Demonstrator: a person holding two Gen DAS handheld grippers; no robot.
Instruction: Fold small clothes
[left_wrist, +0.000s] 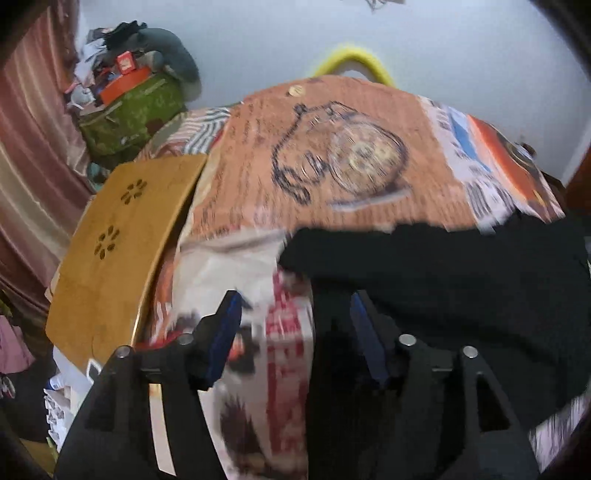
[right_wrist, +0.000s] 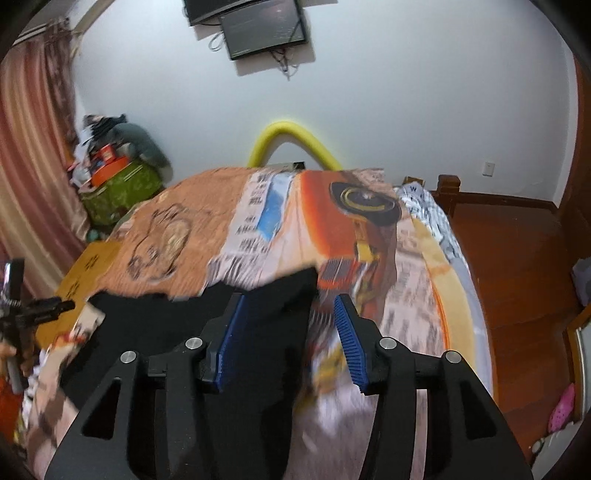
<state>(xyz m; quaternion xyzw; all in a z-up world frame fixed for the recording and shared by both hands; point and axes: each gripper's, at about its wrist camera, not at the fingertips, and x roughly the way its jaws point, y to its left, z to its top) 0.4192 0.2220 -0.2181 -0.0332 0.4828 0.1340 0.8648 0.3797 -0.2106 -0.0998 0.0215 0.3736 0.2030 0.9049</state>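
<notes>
On the printed bedspread (left_wrist: 332, 147) lies the black garment (left_wrist: 443, 277), spread flat near its close edge; the left gripper (left_wrist: 295, 325) hangs released over the cloth's left border, while the right gripper (right_wrist: 288, 325) stands spread apart above its right border, neither pinching fabric

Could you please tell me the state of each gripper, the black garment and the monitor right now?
Left gripper: open, holding nothing.
Right gripper: open, holding nothing.
Black garment: lying on the bed, fold state unclear.
Monitor: on the wall, screen lit.
</notes>
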